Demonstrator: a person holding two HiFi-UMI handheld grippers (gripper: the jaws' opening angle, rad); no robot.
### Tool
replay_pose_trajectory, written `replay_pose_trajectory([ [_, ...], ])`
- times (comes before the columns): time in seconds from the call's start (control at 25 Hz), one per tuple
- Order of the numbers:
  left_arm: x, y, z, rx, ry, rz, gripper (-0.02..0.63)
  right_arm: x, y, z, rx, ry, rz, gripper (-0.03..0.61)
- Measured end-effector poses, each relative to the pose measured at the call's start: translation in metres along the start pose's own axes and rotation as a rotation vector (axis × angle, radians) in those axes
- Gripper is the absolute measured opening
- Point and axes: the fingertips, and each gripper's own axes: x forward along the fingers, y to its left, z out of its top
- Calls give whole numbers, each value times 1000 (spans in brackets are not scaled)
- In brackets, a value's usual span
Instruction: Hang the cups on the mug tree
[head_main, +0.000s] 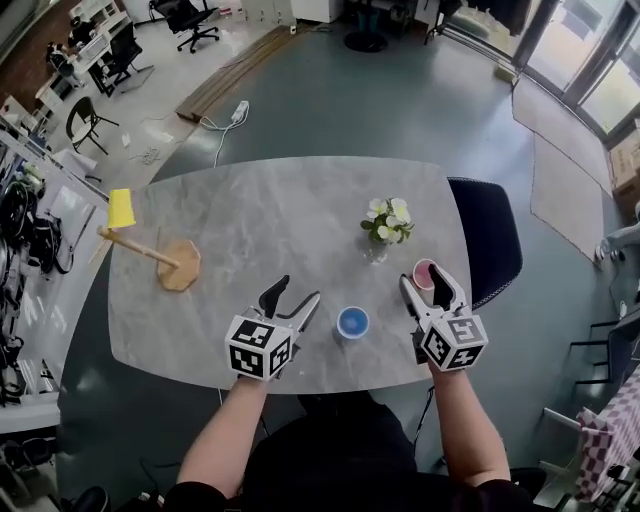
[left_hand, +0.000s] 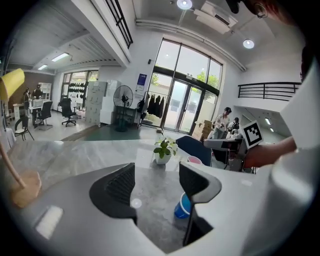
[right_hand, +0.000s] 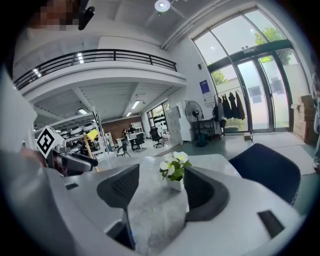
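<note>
A wooden mug tree (head_main: 178, 266) stands at the table's left, and a yellow cup (head_main: 121, 208) hangs on its peg. A blue cup (head_main: 352, 322) sits near the front edge between my two grippers. Further right is a pink cup (head_main: 424, 270), just at the tips of my right gripper (head_main: 424, 286), which is open with nothing held. My left gripper (head_main: 293, 297) is open and empty, left of the blue cup. In the left gripper view the blue cup (left_hand: 182, 206) shows partly behind the right jaw, with the pink cup (left_hand: 194, 160) beyond. The right gripper view hides the pink cup.
A small pot of white flowers (head_main: 386, 225) stands on the grey marble table (head_main: 280, 210), behind the two cups. A dark blue chair (head_main: 492, 238) is against the table's right edge. The room around holds office chairs and desks.
</note>
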Motion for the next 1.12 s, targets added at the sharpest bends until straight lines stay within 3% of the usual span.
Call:
replay_pose_trajectory([
  [0.24, 42, -19, 5, 32, 36, -40, 284, 6, -42, -23, -14, 5, -68, 272],
  [0.44, 64, -29, 2, 43, 61, -60, 284, 5, -67, -48, -6, 41, -143, 328],
  [0.68, 79, -35, -9, 34, 91, -66, 283, 11, -78, -71, -33, 70, -151, 359],
  [1.12, 84, -51, -27, 16, 119, -95, 284, 25, -91, -108, 16, 134, -120, 364],
])
